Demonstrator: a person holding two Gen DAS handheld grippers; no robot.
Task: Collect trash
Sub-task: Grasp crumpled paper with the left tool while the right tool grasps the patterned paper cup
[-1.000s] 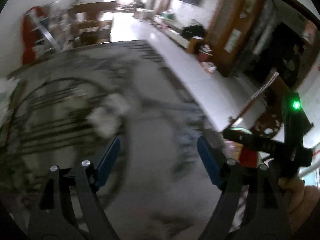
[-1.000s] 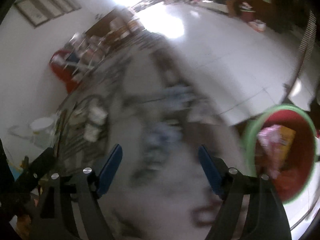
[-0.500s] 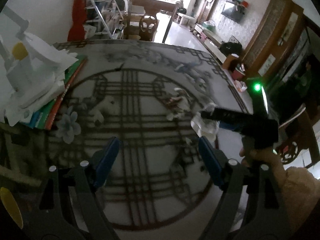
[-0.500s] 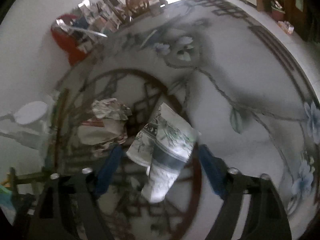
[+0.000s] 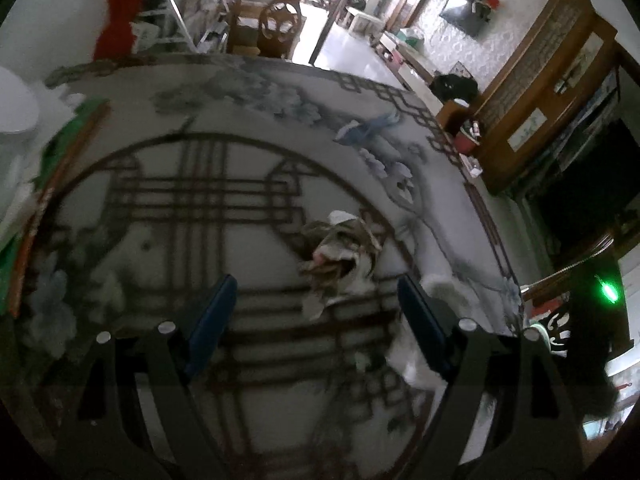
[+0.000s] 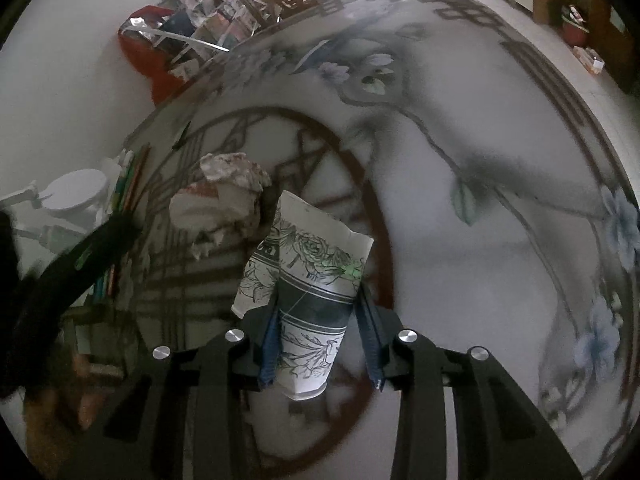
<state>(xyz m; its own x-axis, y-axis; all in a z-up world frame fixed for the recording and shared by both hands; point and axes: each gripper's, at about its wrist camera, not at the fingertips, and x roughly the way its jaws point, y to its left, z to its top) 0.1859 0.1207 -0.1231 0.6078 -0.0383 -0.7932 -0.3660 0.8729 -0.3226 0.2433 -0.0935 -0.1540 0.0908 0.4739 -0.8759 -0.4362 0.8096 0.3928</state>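
A flattened paper cup (image 6: 316,280) with a flower print and a dark band lies on the patterned round table (image 6: 460,264). My right gripper (image 6: 318,304) has the cup between its blue pads; its jaws are closing and both pads touch the cup's sides. A crumpled paper wad (image 6: 228,192) lies just beyond the cup, to the left. In the left wrist view my left gripper (image 5: 314,292) hovers open over the table, the wad (image 5: 340,248) just ahead between its fingertips and untouched. The cup (image 5: 420,356) shows as a white shape partly behind its right finger.
A stack of books and pencils (image 5: 60,184) and a white round lamp head (image 6: 76,192) line the table's left side. A wooden chair (image 5: 280,28) stands beyond the far edge. The floor with a red bin (image 5: 466,140) drops off to the right.
The right jaws have closed from wide apart onto the cup. The left gripper has swung over the table and come closer to the crumpled wad, still open.
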